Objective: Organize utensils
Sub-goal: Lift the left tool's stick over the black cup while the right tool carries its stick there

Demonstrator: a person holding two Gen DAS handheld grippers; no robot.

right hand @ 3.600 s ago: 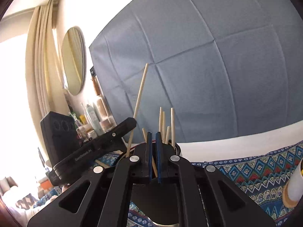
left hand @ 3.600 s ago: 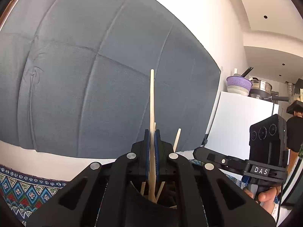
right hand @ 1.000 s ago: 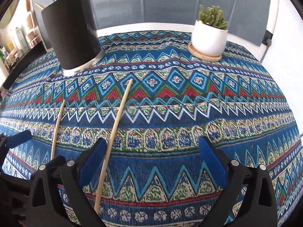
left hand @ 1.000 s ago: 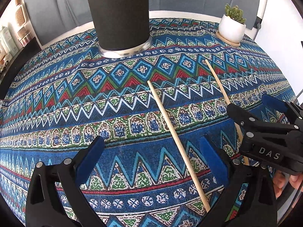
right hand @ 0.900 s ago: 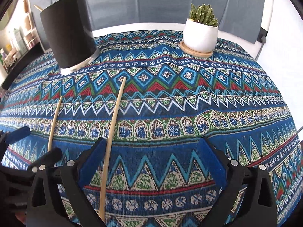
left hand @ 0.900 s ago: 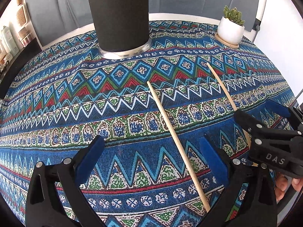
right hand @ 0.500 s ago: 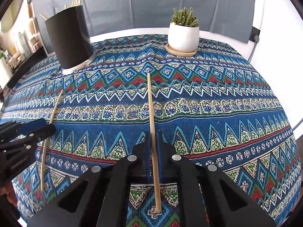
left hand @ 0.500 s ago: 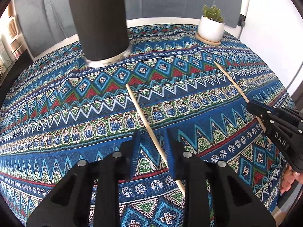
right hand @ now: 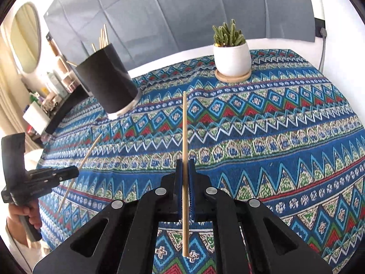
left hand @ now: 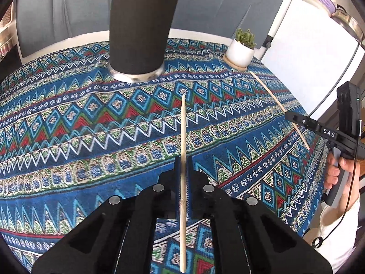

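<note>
Above the patterned tablecloth (left hand: pixel 91 137), left gripper (left hand: pixel 183 159) clamped on one chopstick (left hand: pixel 183 125), right gripper (right hand: pixel 185 162) clamped on another chopstick (right hand: pixel 185 125), black cup (left hand: pixel 139 29) behind, its top cut off, only stick tips (right hand: pixel 103 36) showing.

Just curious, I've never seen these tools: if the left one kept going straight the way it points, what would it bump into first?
Probably the patterned tablecloth, short of the black holder. The left gripper tilts down, and its chopstick would touch first. Depth is unclear.
</note>
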